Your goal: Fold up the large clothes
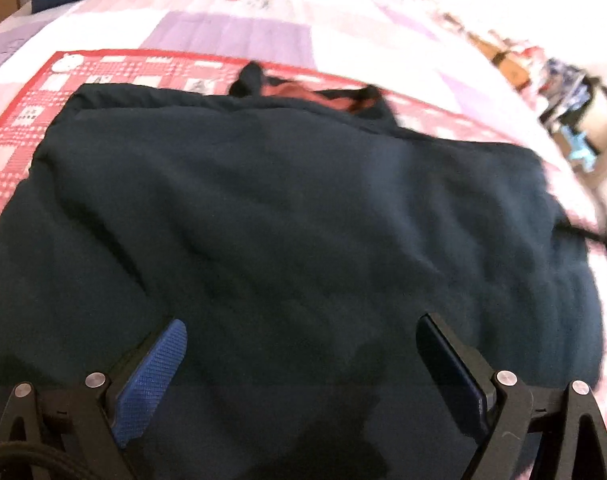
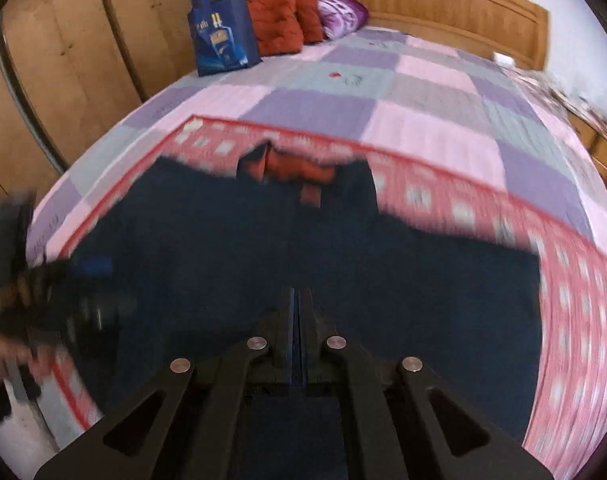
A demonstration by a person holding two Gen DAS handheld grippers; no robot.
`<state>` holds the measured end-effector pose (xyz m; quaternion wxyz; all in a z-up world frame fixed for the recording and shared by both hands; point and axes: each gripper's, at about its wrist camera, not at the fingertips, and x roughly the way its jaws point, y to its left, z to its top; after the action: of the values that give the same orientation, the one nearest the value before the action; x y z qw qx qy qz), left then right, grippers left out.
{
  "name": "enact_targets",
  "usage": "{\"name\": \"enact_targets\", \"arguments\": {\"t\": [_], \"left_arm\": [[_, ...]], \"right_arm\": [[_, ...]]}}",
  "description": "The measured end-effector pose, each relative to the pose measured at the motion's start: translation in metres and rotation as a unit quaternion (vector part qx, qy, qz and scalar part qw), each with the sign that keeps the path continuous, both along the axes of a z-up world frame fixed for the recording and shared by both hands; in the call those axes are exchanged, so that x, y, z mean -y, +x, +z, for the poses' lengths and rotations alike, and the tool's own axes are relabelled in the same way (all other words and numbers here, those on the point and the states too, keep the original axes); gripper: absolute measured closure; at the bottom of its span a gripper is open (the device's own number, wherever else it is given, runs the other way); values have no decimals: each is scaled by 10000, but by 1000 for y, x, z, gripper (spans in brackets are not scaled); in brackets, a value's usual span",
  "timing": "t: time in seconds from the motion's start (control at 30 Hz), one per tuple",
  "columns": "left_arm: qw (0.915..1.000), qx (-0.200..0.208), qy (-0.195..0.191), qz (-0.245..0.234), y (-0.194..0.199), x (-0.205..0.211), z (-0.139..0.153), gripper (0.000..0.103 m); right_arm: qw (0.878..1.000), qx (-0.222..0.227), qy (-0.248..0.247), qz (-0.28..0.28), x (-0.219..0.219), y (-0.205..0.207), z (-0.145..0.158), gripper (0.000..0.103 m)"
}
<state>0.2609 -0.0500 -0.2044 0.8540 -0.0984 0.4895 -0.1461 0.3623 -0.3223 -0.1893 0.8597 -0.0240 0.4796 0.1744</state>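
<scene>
A dark navy garment with a rust-red lining at its collar (image 1: 287,208) lies spread flat on a red-and-white checked mat (image 1: 19,128) over a pink-and-purple patchwork bedspread (image 2: 383,92). Above it, the left gripper (image 1: 301,330) has its fingers wide apart and empty. The right gripper (image 2: 297,300) has its fingers pressed together, gripping nothing.

A dark navy garment (image 1: 287,216) lies spread flat on a red-checked mat (image 1: 19,128) on the bed (image 1: 231,28). It is folded into a broad, roughly rectangular shape with soft creases across its top. At its far edge a rust-red lining (image 1: 299,92) shows, near the mat's far border. Its left side reaches toward the mat's left edge.
</scene>
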Motion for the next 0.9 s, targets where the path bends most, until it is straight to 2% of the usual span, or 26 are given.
{"name": "enact_targets", "arguments": {"t": [0.1,0.17,0.23,0.27,0.3,0.37,0.43,0.53,0.63,0.8,0.9], "left_arm": [[9993,-129,-215,-274,-36,13,-2,7],[9979,-310,-220,-524,-56,27,-14,7],[9964,-408,209,-712,-64,43,-30,7],[9952,-326,486,-786,-64,51,-38,7],[9947,-284,606,-776,-58,55,-43,7],[9965,-248,544,-591,-38,55,-48,3],[9977,-204,505,-394,-16,54,-49,2],[9988,-5,465,-164,9,55,-42,2],[9979,226,604,-87,29,59,-36,2],[9955,396,856,31,74,63,-33,2],[9951,359,903,183,110,60,-32,0]], "right_arm": [[9994,-234,-188,-183,-4,-71,-18,101],[9984,-437,-233,-276,-7,-94,-34,101],[9972,-522,-443,-295,-12,-98,-53,100],[9972,-482,-494,-287,-14,-96,-57,100],[9974,-436,-517,-253,-17,-89,-63,101],[9969,-255,-702,-228,-22,-68,-71,101],[9974,-221,-609,-315,-21,-40,-75,101],[9977,-20,-554,-385,-19,-10,-73,102],[9967,182,-654,-442,-17,16,-70,101],[9967,35,-373,-719,-6,64,-72,101],[9962,-19,-337,-808,-6,90,-72,101]]}}
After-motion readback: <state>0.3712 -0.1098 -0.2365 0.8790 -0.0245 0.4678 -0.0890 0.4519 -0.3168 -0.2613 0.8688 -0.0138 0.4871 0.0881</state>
